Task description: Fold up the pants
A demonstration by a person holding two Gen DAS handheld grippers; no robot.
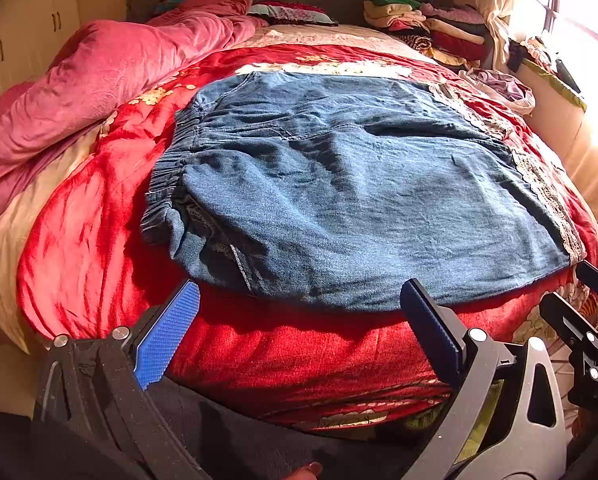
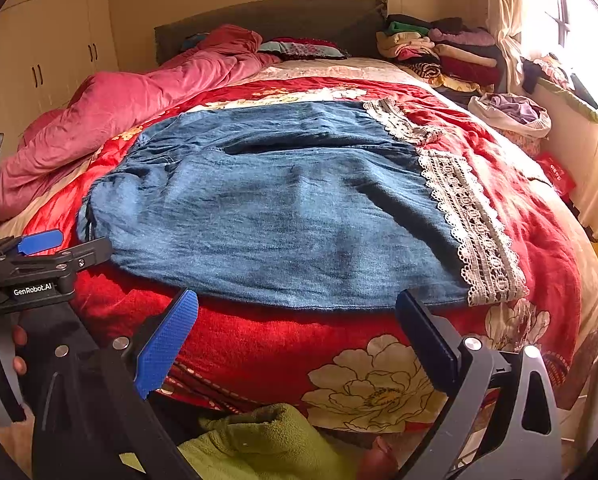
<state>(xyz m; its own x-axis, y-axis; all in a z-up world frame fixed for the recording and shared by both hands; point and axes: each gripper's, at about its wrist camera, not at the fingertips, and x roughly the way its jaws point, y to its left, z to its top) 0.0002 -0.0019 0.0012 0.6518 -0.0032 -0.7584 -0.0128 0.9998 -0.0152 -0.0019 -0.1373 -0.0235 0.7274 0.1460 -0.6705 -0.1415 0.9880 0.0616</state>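
Note:
Blue denim pants (image 1: 351, 196) with lace-trimmed leg hems (image 2: 475, 220) lie spread flat on a red floral blanket (image 1: 99, 240), elastic waistband at the left, hems at the right. They also show in the right wrist view (image 2: 283, 208). My left gripper (image 1: 299, 304) is open and empty, just short of the pants' near edge toward the waist end. My right gripper (image 2: 297, 312) is open and empty, just short of the near edge toward the hem end. The right gripper shows at the right edge of the left wrist view (image 1: 591, 320), the left gripper at the left edge of the right wrist view (image 2: 39, 260).
A pink duvet (image 1: 111, 72) is bunched along the bed's left side. Stacked folded clothes (image 1: 427, 24) sit at the head's right corner, pillows (image 1: 291, 12) by the headboard. A bag of clothes (image 2: 511, 114) lies near the bright window. Green fabric (image 2: 267, 440) lies below the bed's edge.

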